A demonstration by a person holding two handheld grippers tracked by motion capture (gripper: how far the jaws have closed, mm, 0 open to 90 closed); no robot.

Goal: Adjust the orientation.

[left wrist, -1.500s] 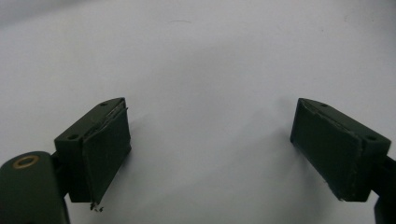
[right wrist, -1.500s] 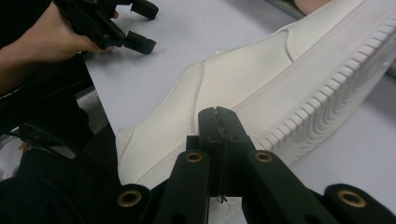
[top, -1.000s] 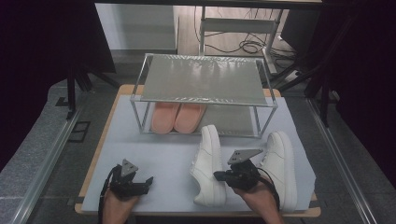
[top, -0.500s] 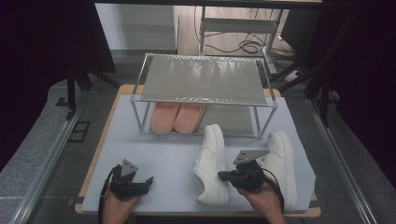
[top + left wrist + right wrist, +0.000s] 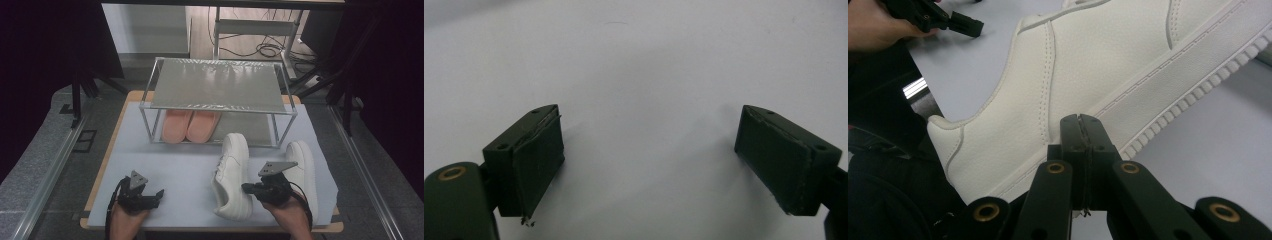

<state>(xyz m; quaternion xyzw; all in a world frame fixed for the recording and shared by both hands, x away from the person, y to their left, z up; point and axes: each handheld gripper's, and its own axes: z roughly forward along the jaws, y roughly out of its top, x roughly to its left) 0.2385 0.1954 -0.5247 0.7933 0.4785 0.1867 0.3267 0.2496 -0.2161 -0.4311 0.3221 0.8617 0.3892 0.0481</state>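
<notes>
Two white sneakers lie on the grey mat (image 5: 175, 170) in the high view, one (image 5: 232, 172) near the middle and one (image 5: 301, 165) to its right. My right gripper (image 5: 246, 188) sits between them by the middle sneaker's heel. In the right gripper view it (image 5: 1082, 120) is shut, its tips right at the sneaker's (image 5: 1098, 60) side wall above the ribbed sole, with nothing seen between the jaws. My left gripper (image 5: 158, 195) rests at the front left of the mat. Its jaws (image 5: 649, 145) stand wide open over bare mat.
A metal two-level rack (image 5: 217, 85) stands at the back of the table, with a pair of pink shoes (image 5: 191, 126) on its lower level at the left. The table's front edge runs just below both hands.
The right gripper has drawn a little to the right and toward the person, and the middle sneaker has shifted slightly right with it. The left gripper has stayed put.
</notes>
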